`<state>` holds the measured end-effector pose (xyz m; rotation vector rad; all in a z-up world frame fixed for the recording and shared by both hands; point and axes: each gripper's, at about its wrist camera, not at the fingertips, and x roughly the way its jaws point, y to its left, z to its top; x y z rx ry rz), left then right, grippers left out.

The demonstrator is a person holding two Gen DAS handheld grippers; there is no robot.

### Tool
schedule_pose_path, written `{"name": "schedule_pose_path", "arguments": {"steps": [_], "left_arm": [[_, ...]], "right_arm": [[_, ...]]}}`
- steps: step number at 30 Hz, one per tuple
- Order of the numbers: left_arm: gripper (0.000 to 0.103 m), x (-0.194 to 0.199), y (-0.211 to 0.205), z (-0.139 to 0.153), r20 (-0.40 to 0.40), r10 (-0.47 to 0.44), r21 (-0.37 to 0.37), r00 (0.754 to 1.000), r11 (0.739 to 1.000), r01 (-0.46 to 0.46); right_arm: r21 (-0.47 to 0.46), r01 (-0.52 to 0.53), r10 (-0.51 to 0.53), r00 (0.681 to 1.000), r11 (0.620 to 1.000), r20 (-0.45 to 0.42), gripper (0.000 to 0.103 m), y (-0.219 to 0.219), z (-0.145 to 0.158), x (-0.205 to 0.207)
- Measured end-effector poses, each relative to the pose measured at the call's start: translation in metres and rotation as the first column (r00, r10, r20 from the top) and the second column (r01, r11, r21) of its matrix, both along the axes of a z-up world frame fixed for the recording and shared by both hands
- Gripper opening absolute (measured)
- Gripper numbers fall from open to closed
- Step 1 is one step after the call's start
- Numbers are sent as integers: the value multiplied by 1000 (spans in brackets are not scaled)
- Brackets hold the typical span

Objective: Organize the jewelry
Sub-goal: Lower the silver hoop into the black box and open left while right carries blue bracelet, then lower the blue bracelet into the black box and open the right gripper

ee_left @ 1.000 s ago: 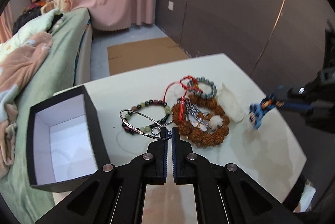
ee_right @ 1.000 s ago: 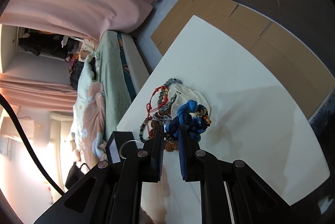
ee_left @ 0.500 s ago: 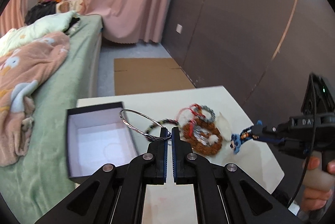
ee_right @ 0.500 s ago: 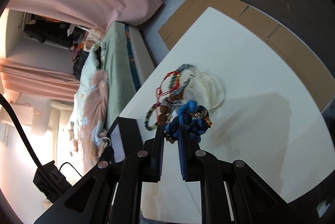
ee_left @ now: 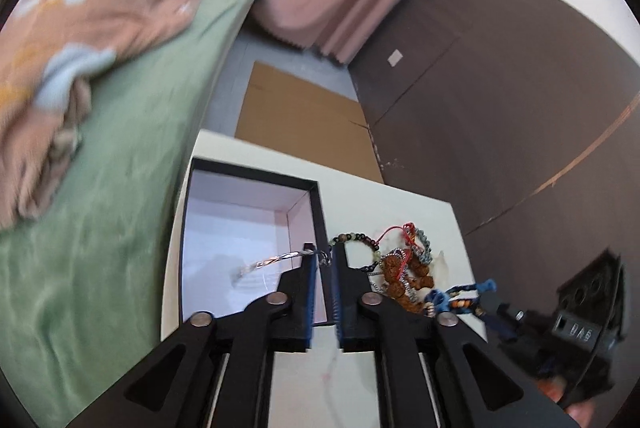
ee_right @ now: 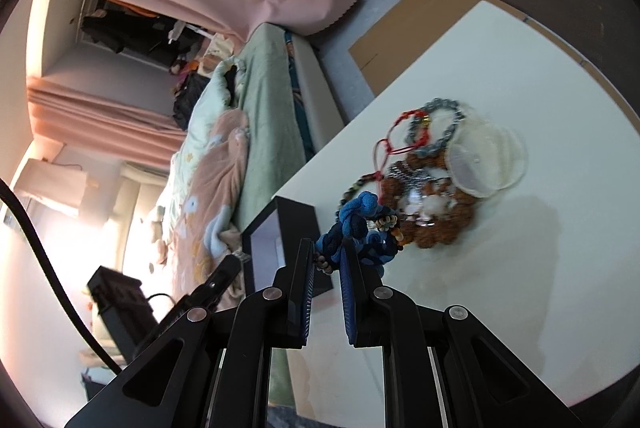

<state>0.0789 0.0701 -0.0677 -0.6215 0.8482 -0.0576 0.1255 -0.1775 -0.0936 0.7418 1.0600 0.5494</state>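
Note:
My left gripper (ee_left: pixel 323 253) hangs over the open black box (ee_left: pixel 240 228) with the white inside. Its jaws have parted a little and the thin silver bangle (ee_left: pixel 272 262) hangs from the tips over the box. My right gripper (ee_right: pixel 325 252) is shut on a blue knotted cord bracelet (ee_right: pixel 356 224), held above the table beside the box (ee_right: pixel 280 240). A pile of bracelets (ee_left: pixel 400 264) lies on the white table (ee_left: pixel 384 200) to the right of the box: brown seed beads (ee_right: pixel 432 204), a red cord, green and grey beads.
A round white pad (ee_right: pixel 484 164) lies beside the pile. A bed with a green cover (ee_left: pixel 120 164) runs along the table's left edge. Cardboard (ee_left: pixel 296 120) lies on the floor beyond the table, next to a dark wall.
My left gripper carried the silver bangle left and over the open box, and its jaws have parted a little. My right gripper with the blue bracelet moved closer to the box.

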Motion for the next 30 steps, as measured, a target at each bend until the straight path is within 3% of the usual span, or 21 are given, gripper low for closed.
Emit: {"name": "schedule_pose_path", "arguments": {"steps": [1,3,5,8,17,20,23,26,27,29,30], "left_arm": [[25,0,5,-1,-5,15,-27,1000,1000,-15],[69,-3,9,1,10,41,-47,999,998,-40],[83,-9,14,7,54,75,-56,996,996,-72],[85,-12,18,16,86,96,-42,992,995,-93],[85,-12,41,20,80,177,-87,981,982,-170],[85,-13,49,19,64,210,-83,976,975,-205],[85,-12,52,16,46,210,-102,977,973,-205],[85,-12,52,14,33,206,-92,978,975,-202],[85,-11,52,14,29,204,-89,979,976,-201],[85,-9,51,13,24,196,-89,980,977,-193],[85,-9,49,12,21,191,-88,981,978,-188]], "right_arm": [[1,-5,5,1000,1000,4,14,4,0,1],[6,-16,16,1000,1000,13,14,10,0,1],[16,-30,30,999,999,30,15,16,1,2],[30,-51,50,997,998,53,15,24,3,4],[62,-142,133,983,988,124,15,72,9,9],[96,-170,158,980,981,120,15,89,5,14],[189,-202,189,978,961,86,15,101,-4,21],[190,-197,182,979,962,94,17,113,-7,25],[185,-193,181,980,964,80,23,117,-9,27],[171,-198,193,980,965,43,67,121,-12,29],[171,-193,189,981,966,38,74,120,-12,28]]}}
